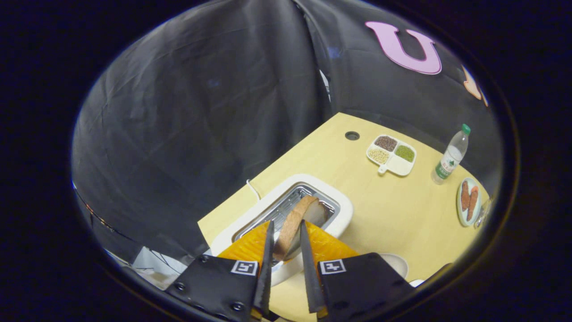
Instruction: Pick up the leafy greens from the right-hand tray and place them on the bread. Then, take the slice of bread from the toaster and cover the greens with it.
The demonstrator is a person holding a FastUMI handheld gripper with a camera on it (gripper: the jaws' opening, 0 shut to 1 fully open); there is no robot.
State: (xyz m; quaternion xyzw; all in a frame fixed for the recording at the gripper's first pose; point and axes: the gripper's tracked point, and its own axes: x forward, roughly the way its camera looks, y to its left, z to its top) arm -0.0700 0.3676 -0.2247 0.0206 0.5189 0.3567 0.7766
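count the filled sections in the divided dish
3 of 4 in the dish beyond the toaster: dark grains, pale beans, green beans; the nearest looks empty. The fingers grip the bread.

The gripper (285, 237) has both fingers pressed on the slice of bread (297, 223), which is tilted over the toaster (313, 188), so the toaster's white rim and metal slot block the way straight ahead and below. Ahead to the right, bare table (380, 210) lies open. Farther that way stand a divided dish (392, 154), a bottle (451, 155) and a plate (469, 201), well apart.

bread slice (298, 223) stands tilted in white toaster (339, 223).
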